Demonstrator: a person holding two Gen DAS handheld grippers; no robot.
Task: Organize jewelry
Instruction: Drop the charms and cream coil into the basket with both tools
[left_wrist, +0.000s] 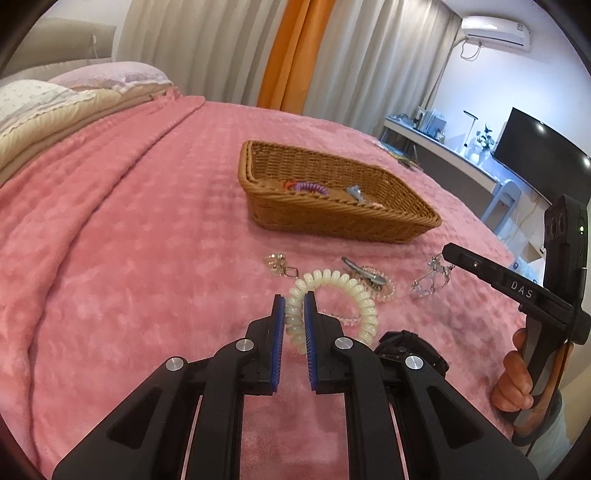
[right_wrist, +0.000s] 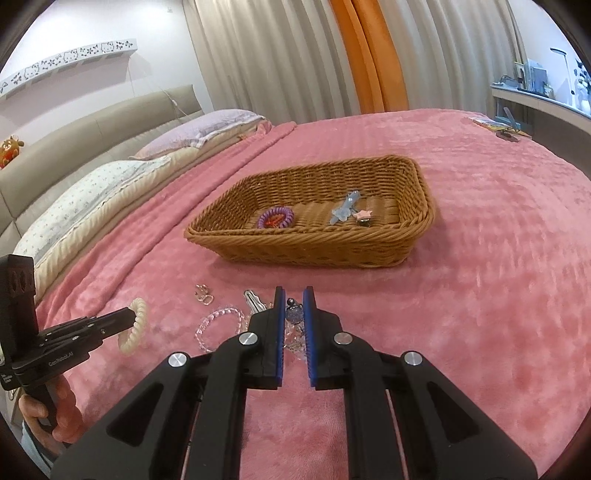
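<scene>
A wicker basket (left_wrist: 369, 221) (right_wrist: 306, 247) stands on the pink bed and holds a purple coil hair tie (right_wrist: 275, 217), a blue clip (right_wrist: 345, 210) and a small pink star piece (right_wrist: 362, 215). My left gripper (left_wrist: 294, 301) is shut on a cream coil hair tie (left_wrist: 354, 291), seen in the right wrist view (right_wrist: 135, 325) too. My right gripper (right_wrist: 294, 297) is shut on a crystal pendant piece (right_wrist: 294, 317), which lies at its fingertip in the left wrist view (left_wrist: 430, 278). On the blanket between them lie a silver clip (left_wrist: 364, 271), a clear bead bracelet (right_wrist: 218, 325) and a small gold earring (left_wrist: 279, 263).
Pillows (right_wrist: 92, 199) and a padded headboard (right_wrist: 92, 125) lie to the left. A desk (left_wrist: 443, 147) with a monitor (left_wrist: 543, 155) stands past the bed's right edge. Small items (right_wrist: 502, 129) lie at the bed's far corner. Curtains hang behind.
</scene>
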